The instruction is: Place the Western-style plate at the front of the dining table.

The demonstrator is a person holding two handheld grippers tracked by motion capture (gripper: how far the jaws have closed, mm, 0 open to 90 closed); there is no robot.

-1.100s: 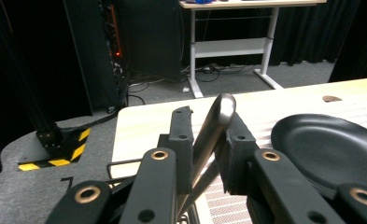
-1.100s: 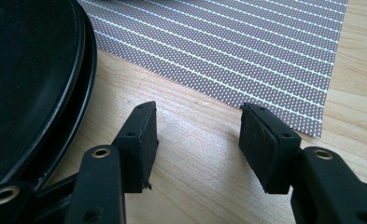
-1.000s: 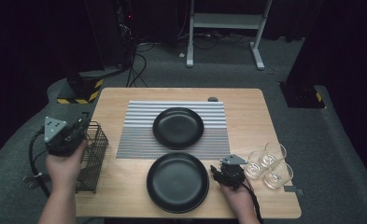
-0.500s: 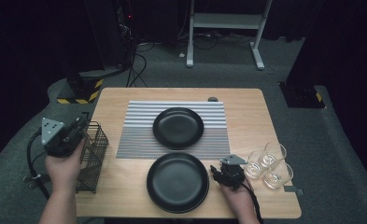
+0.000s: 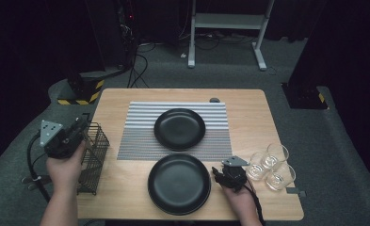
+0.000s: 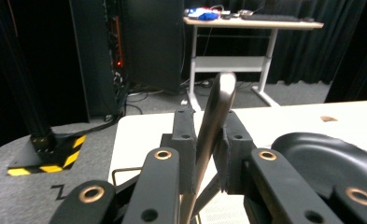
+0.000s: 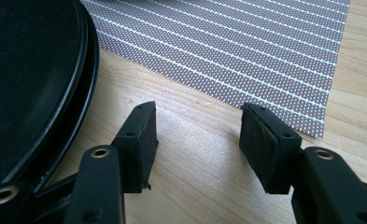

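Note:
My left gripper is shut on the flat metal handle of a piece of cutlery, which stands up between the pads; its working end is hidden below. In the high view that left gripper hovers over the far end of a black wire basket at the table's left edge. My right gripper rests low over bare wood with its jaws open and nothing between them. It sits just right of the near black plate, and in the high view the right gripper lies beside that plate.
A second black plate sits on a grey striped mat in the middle of the wooden table. Three clear glasses stand close to the right of my right hand. Dark floor and cables surround the table.

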